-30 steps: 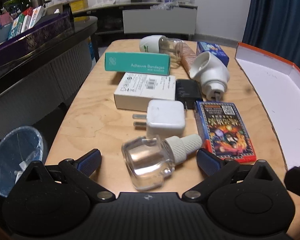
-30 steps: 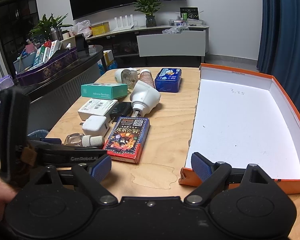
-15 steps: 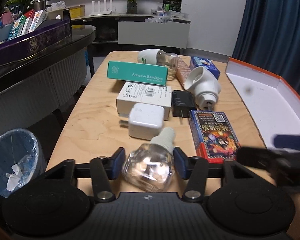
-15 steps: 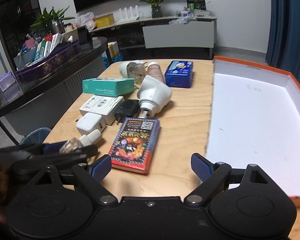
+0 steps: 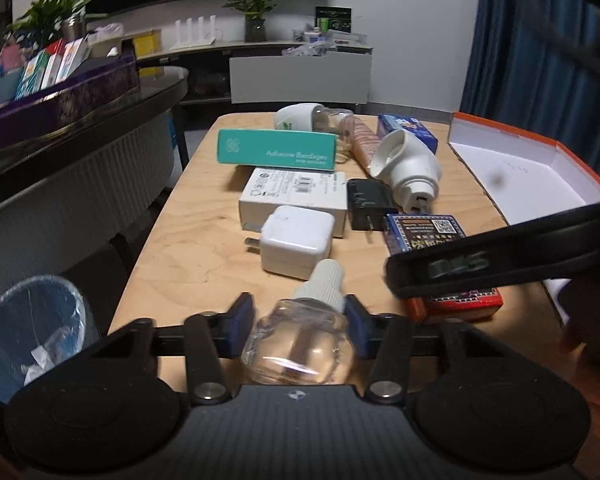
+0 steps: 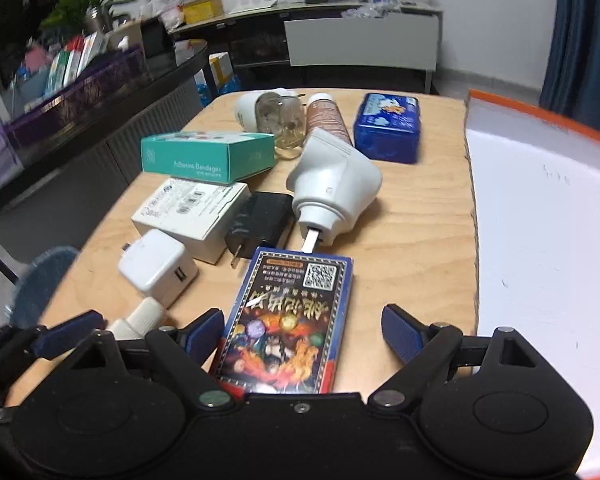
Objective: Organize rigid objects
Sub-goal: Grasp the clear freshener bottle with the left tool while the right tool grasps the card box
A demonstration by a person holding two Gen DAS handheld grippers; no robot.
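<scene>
The left gripper (image 5: pixel 300 320) is clamping a clear bottle (image 5: pixel 300 340), just in front of the white charger (image 5: pixel 296 240) on the table (image 5: pixel 188 256). The right gripper (image 6: pixel 302 332) is hovering with jaws apart around a card box (image 6: pixel 288 320), right of the charger; pads not touching it.

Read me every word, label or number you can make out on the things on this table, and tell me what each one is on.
"Adhesive Bandages": teal box.
Card box: a QR code and large stylised characters, too stylised to read.
White flat box: barcode and small print, too small.
Blue tin: picture only, lettering blurred.
Orange-rimmed tray: faint handwritten marks, unreadable.
</scene>
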